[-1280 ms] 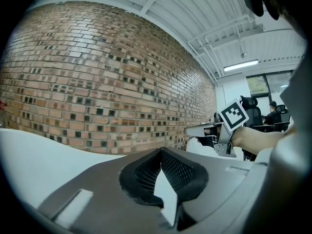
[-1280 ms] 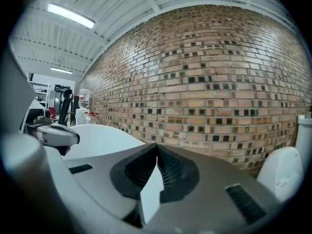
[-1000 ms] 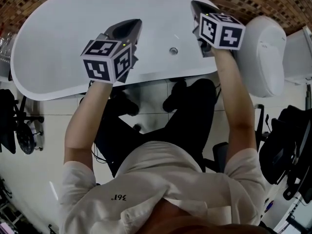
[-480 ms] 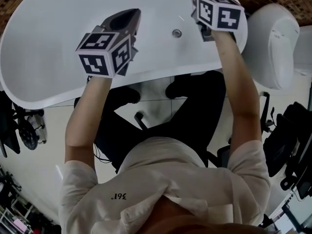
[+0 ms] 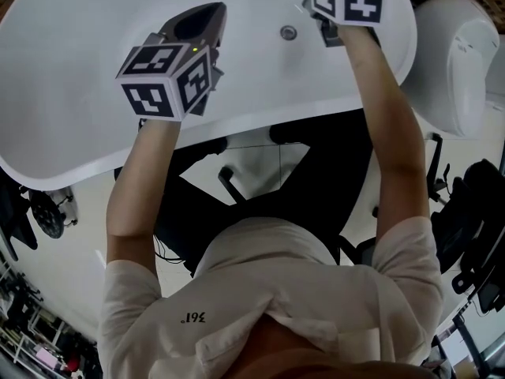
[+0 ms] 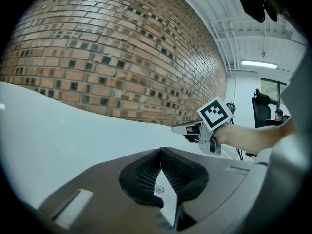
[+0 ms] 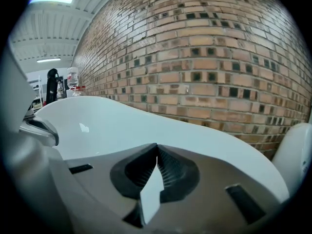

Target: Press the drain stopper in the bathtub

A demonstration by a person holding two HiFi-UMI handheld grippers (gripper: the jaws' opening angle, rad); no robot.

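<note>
Your left gripper, right gripper: fingers pressed together, empty. Round metal drain stopper, upper centre, in white oval bathtub.

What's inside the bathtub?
Only the round drain stopper shows on the white floor of the bathtub. The left gripper and right gripper, both shut and empty, hang over the basin and cover the patches beneath them.

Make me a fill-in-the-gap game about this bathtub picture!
The bathtub is coloured ___. The wall behind it is built of ___. The left tool and the right tool both have jaws that are ___. In the head view, the drain stopper shows nearer the ___ tool.
Missing words: white; bricks; shut; right.
</note>
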